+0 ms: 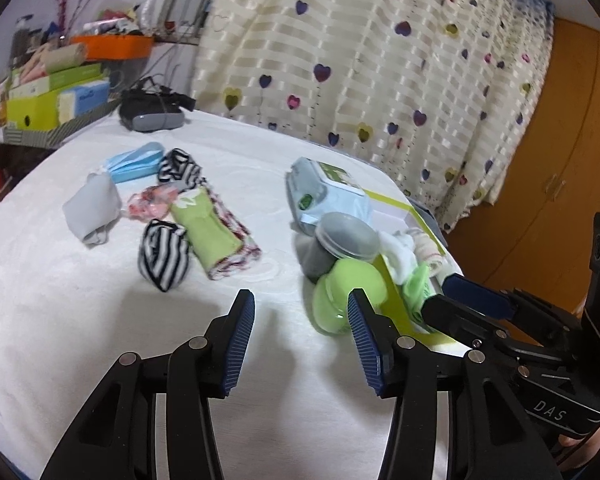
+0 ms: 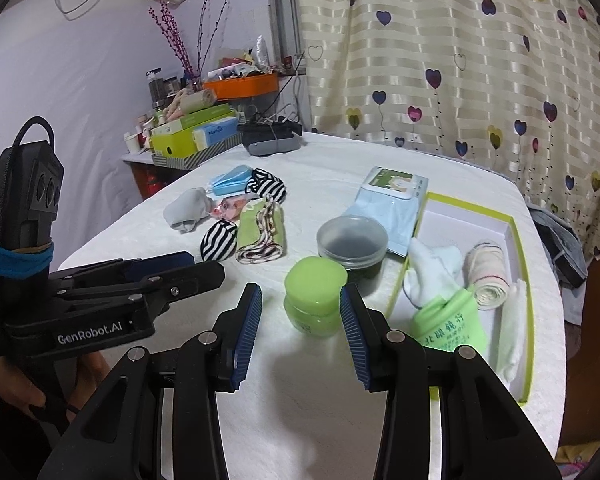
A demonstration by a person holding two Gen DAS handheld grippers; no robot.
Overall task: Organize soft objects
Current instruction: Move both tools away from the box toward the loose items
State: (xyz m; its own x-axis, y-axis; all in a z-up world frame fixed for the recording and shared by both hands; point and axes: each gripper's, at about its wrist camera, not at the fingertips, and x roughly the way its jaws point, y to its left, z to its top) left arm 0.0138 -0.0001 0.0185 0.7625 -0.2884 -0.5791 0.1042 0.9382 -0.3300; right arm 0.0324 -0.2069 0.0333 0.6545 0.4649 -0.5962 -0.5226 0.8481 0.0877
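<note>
My left gripper [image 1: 300, 304] is open over bare white tablecloth, with nothing between its fingers. Ahead and to its left lie a striped sock bundle [image 1: 164, 254], a green rolled cloth [image 1: 208, 236], a grey sock [image 1: 92, 208] and a blue mask [image 1: 134, 162]. My right gripper [image 2: 300, 296] is open too. A green jar [image 2: 314, 296] stands on the table just beyond its fingertips, untouched. The green-rimmed box [image 2: 520, 248] to the right holds a white sock [image 2: 432, 268], a rolled beige towel [image 2: 488, 272] and a green pouch [image 2: 452, 320].
A clear tub with dark contents [image 2: 352, 244] and a wipes packet [image 2: 392, 196] sit behind the jar. A grey and black case [image 2: 272, 138] lies at the table's far edge. A cluttered shelf [image 2: 192, 136] stands at the back left, and a heart-print curtain [image 2: 460, 80] hangs behind.
</note>
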